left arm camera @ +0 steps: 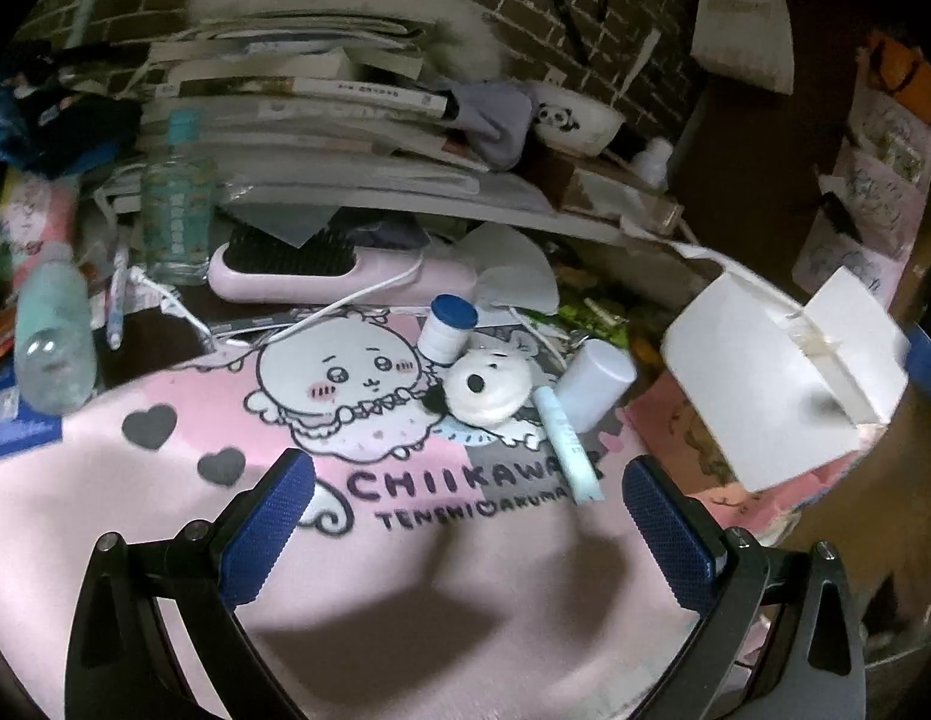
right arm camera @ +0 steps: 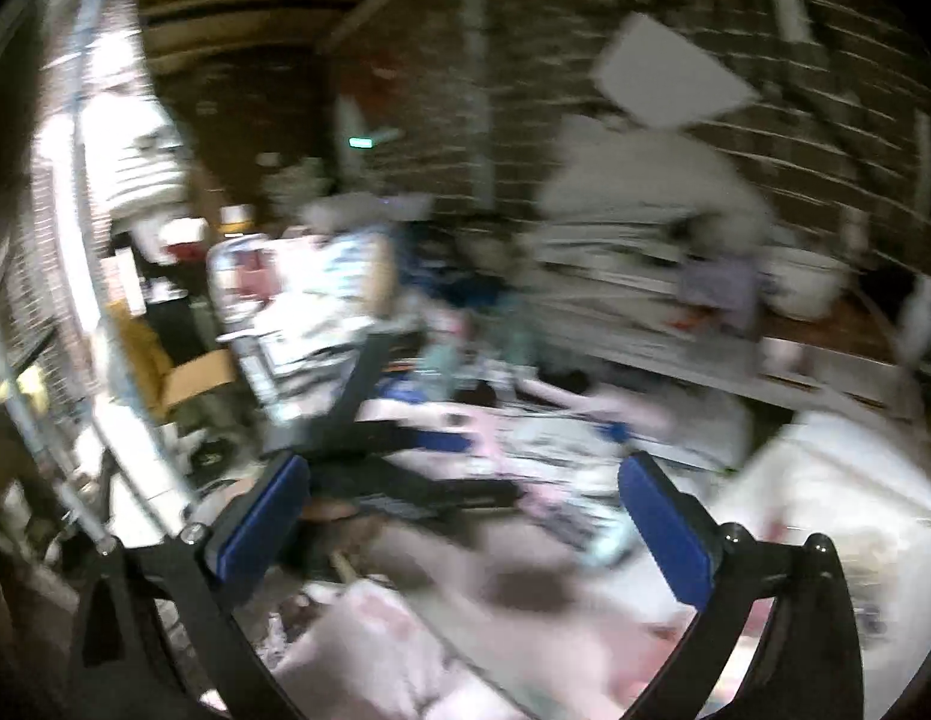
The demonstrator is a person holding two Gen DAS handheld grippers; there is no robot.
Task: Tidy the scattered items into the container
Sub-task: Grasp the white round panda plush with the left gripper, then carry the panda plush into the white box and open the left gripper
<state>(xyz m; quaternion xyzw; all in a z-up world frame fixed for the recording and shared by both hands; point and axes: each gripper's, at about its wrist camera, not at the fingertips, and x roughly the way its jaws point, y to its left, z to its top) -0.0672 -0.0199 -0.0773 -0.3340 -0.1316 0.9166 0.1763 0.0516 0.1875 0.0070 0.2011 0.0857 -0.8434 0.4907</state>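
Observation:
On a pink cartoon-print mat point(left arm camera: 405, 570) lie a small white jar with a blue lid point(left arm camera: 447, 330), a round white bear-face plush point(left arm camera: 489, 387), a white cylinder bottle point(left arm camera: 594, 384) and a pale blue tube point(left arm camera: 570, 447). A white open box point(left arm camera: 777, 378) stands tilted at the right, off the mat's corner. My left gripper point(left arm camera: 468, 474) hovers open above the mat, just short of the tube, with nothing between its blue pads. The right wrist view is heavily blurred. My right gripper point(right arm camera: 465, 474) is open there with nothing in it, and the white box point(right arm camera: 837, 516) shows at its right.
Stacked books and papers point(left arm camera: 321, 114) fill the back. In front of them are a pink hairbrush point(left arm camera: 333, 273), a clear bottle point(left arm camera: 177, 204), a white cable point(left arm camera: 345, 306) and a panda bowl point(left arm camera: 576, 117). A lying bottle point(left arm camera: 54, 348) is at left. A brick wall point(left arm camera: 615, 12) stands behind.

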